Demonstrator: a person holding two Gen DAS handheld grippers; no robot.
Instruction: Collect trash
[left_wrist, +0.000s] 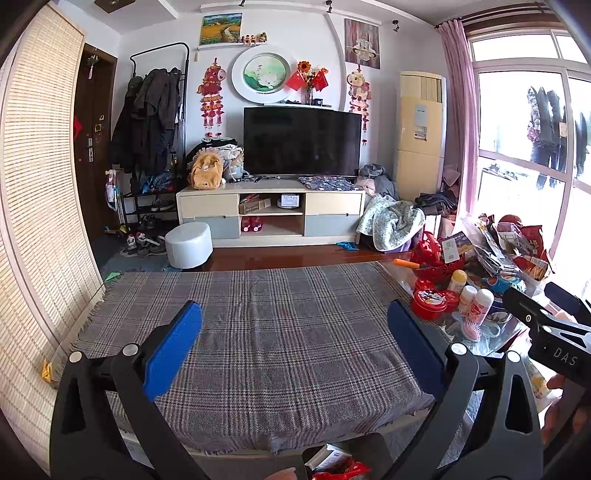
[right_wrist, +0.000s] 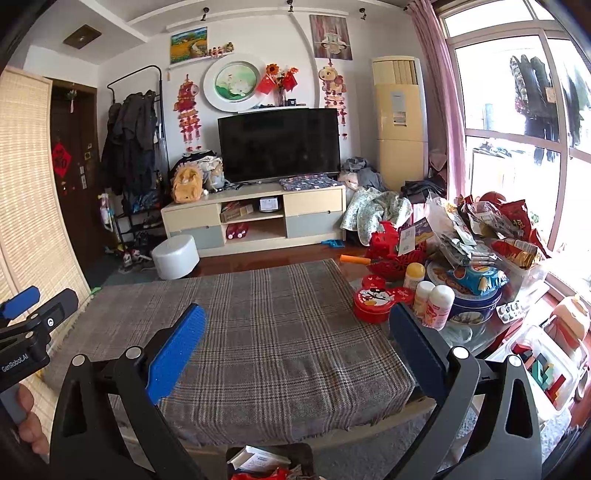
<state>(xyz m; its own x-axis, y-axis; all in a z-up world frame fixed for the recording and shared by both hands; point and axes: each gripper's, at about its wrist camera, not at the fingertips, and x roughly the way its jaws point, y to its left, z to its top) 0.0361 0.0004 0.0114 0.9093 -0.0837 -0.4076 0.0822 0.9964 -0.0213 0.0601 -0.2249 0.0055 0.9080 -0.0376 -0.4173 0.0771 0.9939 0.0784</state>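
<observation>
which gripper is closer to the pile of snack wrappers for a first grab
Right, probably. The wrapper pile sits on the cluttered right end of the table, nearer the right gripper. The left gripper faces bare plaid cloth. Both are open and hold nothing.

A home living room: television, coat rack, plaid-covered table.

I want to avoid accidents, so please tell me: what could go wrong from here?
The bottles stand upright close beside the right gripper; a sideways move might topple them. The snack bags are piled high and could slide if pulled. Both grippers are open and empty; the left gripper may bump the right one.
</observation>
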